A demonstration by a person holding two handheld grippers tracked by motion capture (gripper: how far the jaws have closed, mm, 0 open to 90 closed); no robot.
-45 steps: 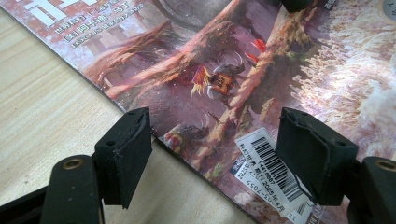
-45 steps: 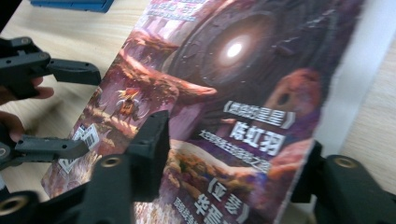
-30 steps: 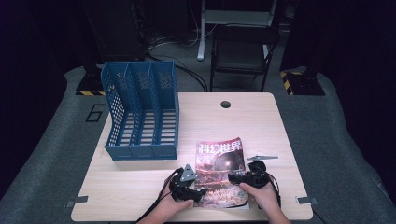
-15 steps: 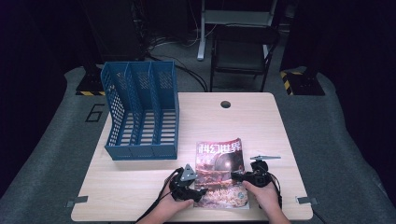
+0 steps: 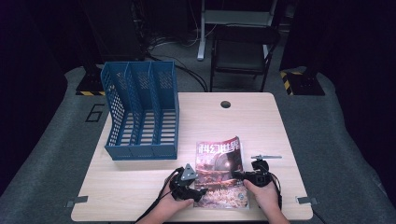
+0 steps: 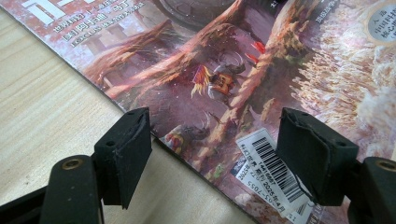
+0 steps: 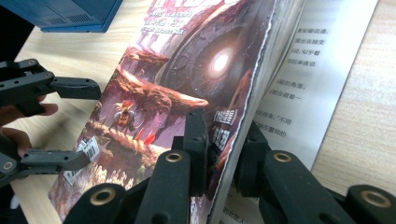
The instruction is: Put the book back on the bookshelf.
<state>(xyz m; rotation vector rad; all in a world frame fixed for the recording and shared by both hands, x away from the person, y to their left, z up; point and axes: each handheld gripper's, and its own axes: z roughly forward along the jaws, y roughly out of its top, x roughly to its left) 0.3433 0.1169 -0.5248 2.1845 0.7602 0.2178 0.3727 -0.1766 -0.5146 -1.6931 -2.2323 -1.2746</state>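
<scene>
Right gripper [image 7: 219, 154] has been closing and now has the magazine's [image 5: 219, 172] front pages pinched between its jaws, one pad on the cover, the other underneath against a page of printed text. You can see that edge lifted off the lower pages in the right gripper view. Left gripper [image 6: 215, 154] is spread wide over the opposite edge of the magazine, near the barcode sticker [image 6: 271, 168]. One pad [image 6: 126, 149] hangs above bare table [image 5: 140, 182], the other over the cover, and nothing is squeezed between them.

Magazine sits at the near edge of the table, a bit right of centre, cover up, between the two hands. From the high view the left gripper [image 5: 187, 182] is at its left side and the right gripper [image 5: 240, 175] at its right. Blue file rack [image 5: 140, 112] stands on the far left part of the table, well apart from the magazine.
</scene>
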